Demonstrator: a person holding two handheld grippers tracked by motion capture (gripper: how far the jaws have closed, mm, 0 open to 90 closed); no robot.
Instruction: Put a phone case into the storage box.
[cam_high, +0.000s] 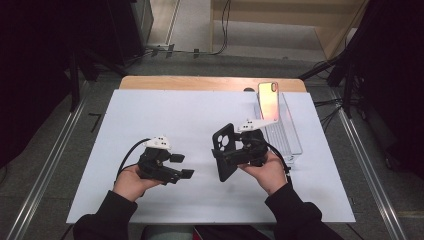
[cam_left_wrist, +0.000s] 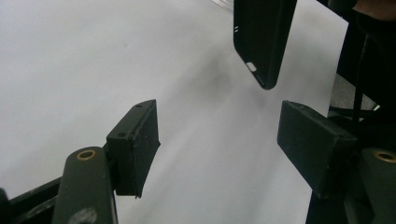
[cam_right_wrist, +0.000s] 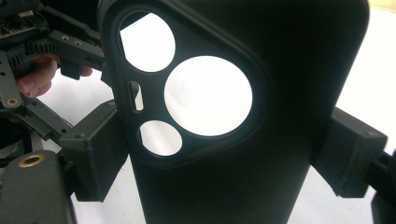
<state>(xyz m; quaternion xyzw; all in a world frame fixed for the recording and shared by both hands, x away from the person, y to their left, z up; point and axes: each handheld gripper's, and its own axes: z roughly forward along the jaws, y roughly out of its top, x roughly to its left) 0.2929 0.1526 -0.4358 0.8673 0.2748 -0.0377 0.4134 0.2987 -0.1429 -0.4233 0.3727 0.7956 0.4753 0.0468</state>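
I count one black phone case (cam_high: 225, 151), one phone (cam_high: 268, 101) and one clear tray (cam_high: 292, 142): my right gripper (cam_high: 235, 155) clamps the case upright by its two long edges, its camera cutouts at the top. My left gripper (cam_high: 182, 166) has its jaws spread wide with nothing between them, the case hanging just ahead of them. The phone stands propped in the clear tray just beyond my right gripper, on the white table (cam_high: 165, 115).
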